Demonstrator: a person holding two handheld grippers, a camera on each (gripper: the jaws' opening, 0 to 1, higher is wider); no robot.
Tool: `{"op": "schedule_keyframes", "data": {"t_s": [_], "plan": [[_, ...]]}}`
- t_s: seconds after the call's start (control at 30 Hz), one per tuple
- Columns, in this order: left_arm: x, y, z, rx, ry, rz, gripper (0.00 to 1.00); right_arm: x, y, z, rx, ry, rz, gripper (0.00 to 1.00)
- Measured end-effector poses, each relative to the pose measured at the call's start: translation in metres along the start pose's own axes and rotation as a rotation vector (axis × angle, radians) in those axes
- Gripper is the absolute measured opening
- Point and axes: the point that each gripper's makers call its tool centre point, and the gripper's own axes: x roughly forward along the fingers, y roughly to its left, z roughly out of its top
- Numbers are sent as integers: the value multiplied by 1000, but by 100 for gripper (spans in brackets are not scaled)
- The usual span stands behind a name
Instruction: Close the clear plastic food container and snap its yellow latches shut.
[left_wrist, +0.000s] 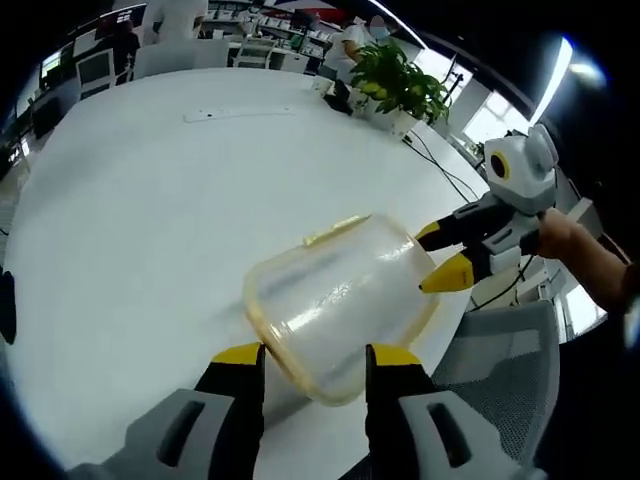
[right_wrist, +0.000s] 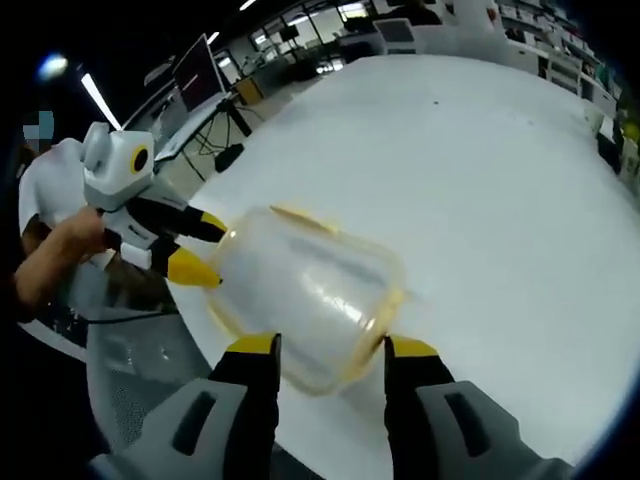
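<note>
The clear plastic food container (left_wrist: 340, 300) with a yellow rim lies tilted near the edge of the white table (left_wrist: 150, 200). A yellow latch (left_wrist: 335, 230) shows along its far side. My left gripper (left_wrist: 317, 358) is open, and the container's near end reaches in between its jaws. My right gripper (left_wrist: 437, 257) comes in from the right, its yellow tips spread at the container's other end. In the right gripper view the container (right_wrist: 300, 290) lies just past my open right gripper (right_wrist: 333, 348), with the left gripper (right_wrist: 200, 248) at its far left end. I cannot tell whether any jaw touches the container.
A potted plant (left_wrist: 400, 85) and cables (left_wrist: 440, 165) sit at the table's far right edge. A grey mesh chair (left_wrist: 500, 350) stands just past the table's edge below the container. A person's hand (left_wrist: 570, 235) holds the right gripper. Desks and monitors stand beyond the table.
</note>
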Motion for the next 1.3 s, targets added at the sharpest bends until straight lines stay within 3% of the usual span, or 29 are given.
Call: {"op": "schedule_keyframes", "data": {"t_s": [0.43,0.77,1.13,1.3], "plan": [[-17,2,18,73,-51,33,35,-13,-3,19,-151,-37,-21,33],[-18,-19,38,211,-97,-27,28,-11,6,42,-265,-83,13,26],[-2,-42,38,344,-54,-104,23,4,22,54,-363,-79,80,18],[6,-43,38,392,-23,-102,19,11,28,58,-400,-74,110,16]]}}
